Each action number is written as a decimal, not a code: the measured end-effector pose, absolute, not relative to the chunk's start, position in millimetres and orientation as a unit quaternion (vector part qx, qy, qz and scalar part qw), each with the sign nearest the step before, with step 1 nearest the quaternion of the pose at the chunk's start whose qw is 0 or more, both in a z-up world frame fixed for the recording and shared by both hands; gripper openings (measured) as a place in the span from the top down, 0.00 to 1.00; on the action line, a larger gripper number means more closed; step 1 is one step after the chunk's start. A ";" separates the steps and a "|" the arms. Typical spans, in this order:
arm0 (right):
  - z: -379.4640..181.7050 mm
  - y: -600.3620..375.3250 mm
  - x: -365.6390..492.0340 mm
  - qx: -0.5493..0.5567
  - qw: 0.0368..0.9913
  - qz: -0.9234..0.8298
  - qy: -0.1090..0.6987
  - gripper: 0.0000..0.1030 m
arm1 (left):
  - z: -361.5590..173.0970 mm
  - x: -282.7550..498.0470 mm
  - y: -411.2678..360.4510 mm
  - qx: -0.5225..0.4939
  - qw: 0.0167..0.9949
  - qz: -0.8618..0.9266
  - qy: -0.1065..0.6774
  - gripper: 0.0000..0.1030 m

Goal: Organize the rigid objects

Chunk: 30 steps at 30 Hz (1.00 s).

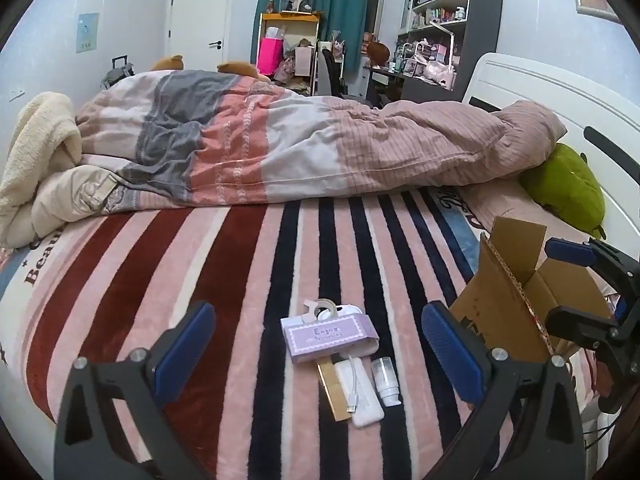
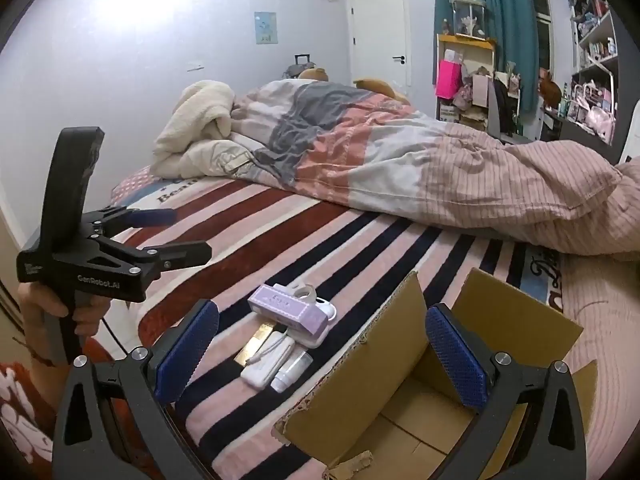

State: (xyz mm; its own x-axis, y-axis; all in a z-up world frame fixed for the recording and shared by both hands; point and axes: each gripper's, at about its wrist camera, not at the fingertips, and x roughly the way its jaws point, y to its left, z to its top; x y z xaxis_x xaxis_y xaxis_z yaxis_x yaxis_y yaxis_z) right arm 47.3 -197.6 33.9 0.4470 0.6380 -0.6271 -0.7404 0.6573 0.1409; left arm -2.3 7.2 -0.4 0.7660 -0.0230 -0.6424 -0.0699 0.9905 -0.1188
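Nearest: left gripper point(image 1: 320, 348), jaws spread wide, nothing between them, hovering above a small cluster of items on the striped blanket point(image 1: 224, 280). Right gripper point(image 2: 324, 356), likewise spread wide and empty, poised over the near rim of an open cardboard box point(image 2: 400, 392), interior bare.

Cluster, just left of the box:
- white power bank point(image 1: 362, 394) with short cable lying on it
- small white bottle point(image 1: 386, 384), touching the power bank's right side
- flat gold-brown strip point(image 1: 332, 390), along the power bank's left side
- lilac printed box point(image 1: 330, 338), resting partly on a white case
- tape roll point(image 1: 324, 306), behind the lilac box

Beyond: rumpled duvet point(image 1: 280, 148) across the bed; green plush point(image 1: 566, 186) at the headboard side. Farthest: white door point(image 1: 200, 20), teal curtain point(image 1: 344, 8), cluttered shelves point(image 1: 436, 12).
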 end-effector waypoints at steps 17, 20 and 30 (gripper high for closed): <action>31.9 -199.5 45.6 -0.069 0.851 0.389 0.345 0.00 | 8.2 -5.8 4.7 -0.078 0.941 0.000 0.330 0.00; 31.5 -198.2 43.7 -0.073 0.854 0.381 0.347 0.00 | 9.3 -5.9 3.9 -0.078 0.941 -0.002 0.330 0.01; 36.1 -200.1 40.2 -0.069 0.859 0.371 0.346 0.00 | 10.4 -6.2 2.0 -0.076 0.941 0.001 0.329 0.01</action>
State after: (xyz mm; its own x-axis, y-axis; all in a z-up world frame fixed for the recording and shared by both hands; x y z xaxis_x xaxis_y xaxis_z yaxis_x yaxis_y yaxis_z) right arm 40.2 -200.1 36.1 0.4860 0.5895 -0.6452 -0.6854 0.7151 0.1372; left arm -6.2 2.0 10.4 0.7834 -0.0477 -0.6196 -0.0520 0.9885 -0.1419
